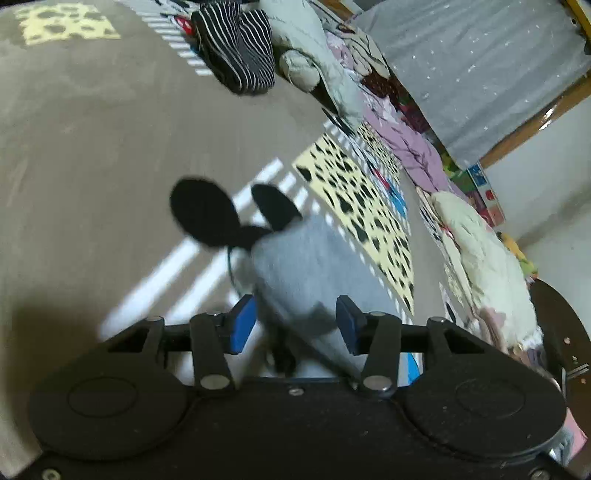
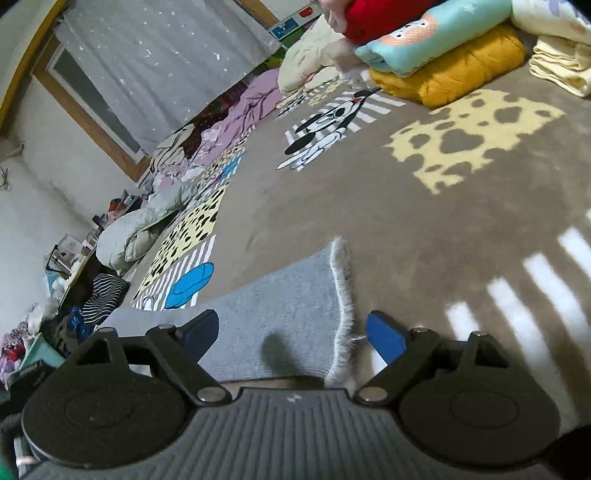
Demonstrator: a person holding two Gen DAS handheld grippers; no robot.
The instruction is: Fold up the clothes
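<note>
A grey denim-like garment lies on the brown printed blanket. In the left wrist view a bunched part of it rises between the blue pads and fills the narrow gap; my left gripper is shut on it, and the picture is blurred. In the right wrist view the same garment shows a flat end with a frayed white hem. My right gripper hovers just over that end with its fingers wide apart, open, the hem lying between them near the right pad.
Loose clothes line the blanket's far edge: a black-and-white striped piece, a pale green quilt, pink clothes, a cream garment. A folded stack with mustard and teal items and a cream pile sits far right.
</note>
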